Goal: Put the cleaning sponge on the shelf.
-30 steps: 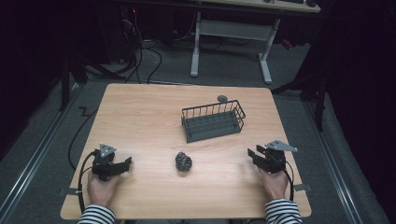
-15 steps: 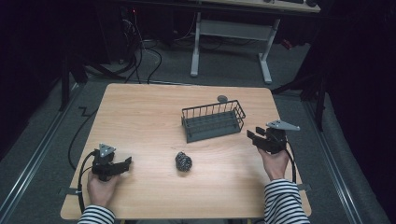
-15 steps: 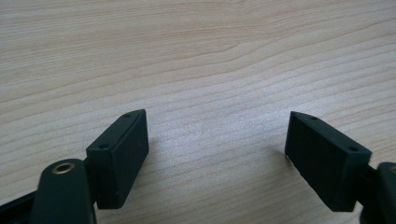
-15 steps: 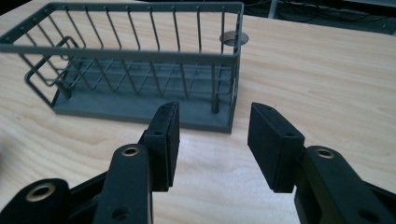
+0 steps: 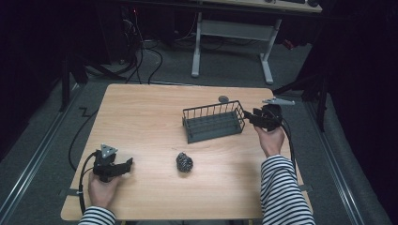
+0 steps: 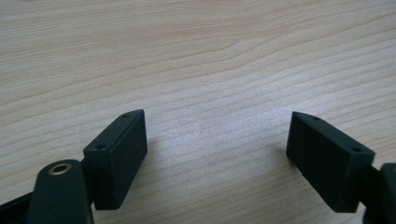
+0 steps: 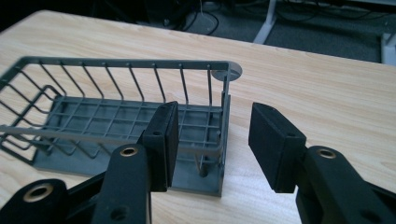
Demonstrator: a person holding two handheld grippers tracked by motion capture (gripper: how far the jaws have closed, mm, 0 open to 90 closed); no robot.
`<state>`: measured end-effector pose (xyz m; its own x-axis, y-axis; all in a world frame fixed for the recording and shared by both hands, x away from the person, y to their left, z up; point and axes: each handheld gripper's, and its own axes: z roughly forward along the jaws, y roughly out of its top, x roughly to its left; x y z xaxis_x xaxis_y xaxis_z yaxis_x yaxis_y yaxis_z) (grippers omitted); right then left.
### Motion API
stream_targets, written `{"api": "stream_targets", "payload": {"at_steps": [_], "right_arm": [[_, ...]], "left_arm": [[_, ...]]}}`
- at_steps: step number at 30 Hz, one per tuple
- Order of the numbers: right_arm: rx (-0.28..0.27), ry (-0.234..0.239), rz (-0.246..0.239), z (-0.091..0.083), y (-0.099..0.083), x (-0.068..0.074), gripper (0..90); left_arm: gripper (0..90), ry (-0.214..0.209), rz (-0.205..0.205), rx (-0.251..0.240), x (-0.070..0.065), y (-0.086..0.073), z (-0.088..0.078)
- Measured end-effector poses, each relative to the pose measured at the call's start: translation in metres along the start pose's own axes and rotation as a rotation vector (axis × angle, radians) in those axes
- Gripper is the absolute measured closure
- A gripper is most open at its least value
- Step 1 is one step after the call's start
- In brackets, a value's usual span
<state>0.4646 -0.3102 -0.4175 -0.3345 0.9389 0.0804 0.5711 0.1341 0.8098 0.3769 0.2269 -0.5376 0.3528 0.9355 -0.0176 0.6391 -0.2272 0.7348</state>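
Step in hand looked like the reach for the wire basket (image 5: 213, 122), which stood on the table (image 5: 141, 112) toward its far right part, near the right edge. Right gripper (image 5: 250, 117) was at the basket's right end, jaws partly open, straddling the end wall's corner post (image 7: 224, 135); one jaw inside the rim, the other outside. Pads did not seem to press on the wire yet, nothing held. Next move probably called for closing on that end wall squarely, without tipping the basket. Left gripper (image 5: 126, 165) rested low near the table's near left corner, jaws wide, empty, over bare wood. A dark scrubber ball (image 5: 184, 162) lay near the near-middle, apart from both.
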Motion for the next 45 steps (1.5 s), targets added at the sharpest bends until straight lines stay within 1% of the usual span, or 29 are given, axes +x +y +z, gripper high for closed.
{"api": "stream_targets", "payload": {"at_steps": [1,2,3,5,6,7,8,13,17,19,20,24,26,28,32,34,36,39,40,41,43,45], "right_arm": [[0.0,0.0,0.0,0.0,0.0,0.0,53.4],[0.022,-0.006,-0.007,0.007,0.005,0.001,53.5],[0.032,-0.005,-0.002,0.011,0.007,0.001,53.5],[0.037,0.004,0.004,0.017,0.008,0.0,53.5],[0.031,0.013,0.019,0.021,0.009,-0.001,53.5],[0.031,0.013,0.019,0.021,0.009,-0.001,53.5],[0.039,0.012,0.046,0.028,0.008,-0.003,53.7],[0.082,-0.005,0.063,0.041,0.006,-0.004,54.8],[0.105,-0.011,0.052,0.046,0.004,-0.003,57.1],[0.121,-0.01,0.041,0.048,0.003,-0.003,60.1],[0.124,-0.003,0.037,0.049,0.002,-0.003,62.0],[0.121,-0.005,-0.01,0.048,0.0,0.001,65.2],[0.127,-0.012,-0.026,0.047,0.001,0.003,66.6],[0.133,-0.004,-0.032,0.047,0.0,0.002,68.0],[0.152,-0.006,-0.045,0.044,-0.002,0.004,70.3],[0.152,-0.006,-0.05,0.041,-0.004,0.005,71.9],[0.144,-0.003,-0.042,0.039,-0.008,0.006,72.9],[0.153,-0.001,-0.037,0.036,-0.011,0.006,73.7],[0.171,-0.014,-0.046,0.033,-0.014,0.009,74.9],[0.175,-0.018,-0.046,0.031,-0.015,0.01,75.0],[0.167,-0.027,-0.041,0.026,-0.019,0.012,74.9],[0.164,-0.035,-0.026,0.022,-0.023,0.013,74.9]], "left_arm": [[20.8,0.0,0.0,0.0,0.0,0.0,0.0],[20.8,0.0,0.0,0.0,0.0,0.0,0.0],[20.8,0.0,0.0,0.0,0.0,0.0,0.0],[20.8,0.002,-0.001,0.0,0.0,0.0,0.0],[20.8,0.002,-0.001,0.0,-0.001,0.0,0.0],[20.8,0.002,-0.001,0.0,-0.001,0.0,0.0],[20.9,0.004,-0.002,-0.001,-0.001,0.0,0.0],[20.9,0.003,-0.001,0.0,-0.001,0.0,0.0],[20.9,0.003,-0.002,-0.001,-0.001,0.0,0.0],[20.9,0.004,-0.003,-0.001,-0.001,0.0,0.0],[20.9,0.002,-0.003,-0.001,-0.001,0.0,0.0],[20.9,0.003,-0.002,-0.002,-0.001,0.0,0.0],[20.9,0.003,-0.003,-0.001,-0.001,0.0,0.0],[20.9,0.002,-0.003,-0.001,-0.001,0.0,0.0],[20.9,0.002,-0.003,-0.001,-0.001,0.0,0.0],[20.9,0.002,-0.003,-0.001,-0.001,0.0,0.0],[20.9,0.002,-0.003,-0.001,-0.001,0.0,0.0],[21.0,0.002,-0.003,-0.001,-0.001,0.0,0.0],[21.0,0.0,-0.004,-0.001,0.0,0.0,0.0],[21.2,0.0,-0.006,-0.002,0.0,0.0,-0.001],[21.3,-0.002,-0.009,-0.004,0.0,0.0,0.0],[21.3,-0.001,-0.007,-0.003,0.0,0.0,0.0]]}}
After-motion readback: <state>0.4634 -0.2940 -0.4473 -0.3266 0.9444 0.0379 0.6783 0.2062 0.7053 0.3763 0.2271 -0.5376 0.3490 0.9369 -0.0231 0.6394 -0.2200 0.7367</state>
